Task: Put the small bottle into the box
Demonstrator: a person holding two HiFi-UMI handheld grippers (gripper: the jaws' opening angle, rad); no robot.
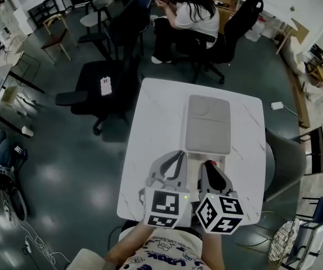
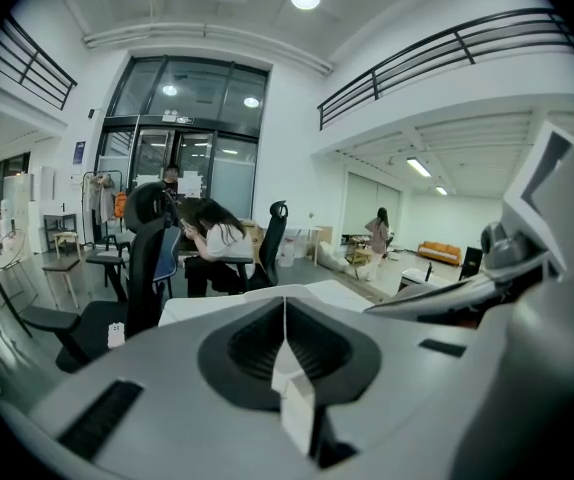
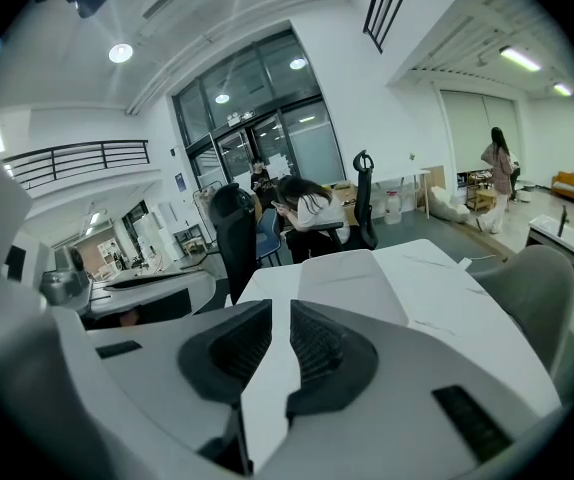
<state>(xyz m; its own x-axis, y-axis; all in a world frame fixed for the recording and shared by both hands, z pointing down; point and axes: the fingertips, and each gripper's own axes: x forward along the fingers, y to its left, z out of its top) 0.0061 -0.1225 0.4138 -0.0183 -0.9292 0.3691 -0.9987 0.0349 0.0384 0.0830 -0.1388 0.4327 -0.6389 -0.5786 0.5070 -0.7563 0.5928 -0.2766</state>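
Note:
A flat grey box (image 1: 208, 124) with its lid on lies in the middle of the white table (image 1: 150, 128); the right gripper view shows the box (image 3: 352, 268) just beyond the jaws. No small bottle shows in any view. Both grippers hover side by side over the table's near edge, short of the box. The left gripper (image 1: 179, 154) is shut with nothing in it, its jaws meeting in a thin line (image 2: 285, 313). The right gripper (image 1: 206, 165) is also shut and empty, with only a sliver of table showing between its jaws (image 3: 279, 313).
A black office chair (image 1: 102, 89) stands off the table's left side and a grey chair (image 1: 285, 162) at its right. Beyond the far edge a person (image 1: 192, 13) sits at a desk. A white adapter (image 1: 278, 106) lies on the floor at the right.

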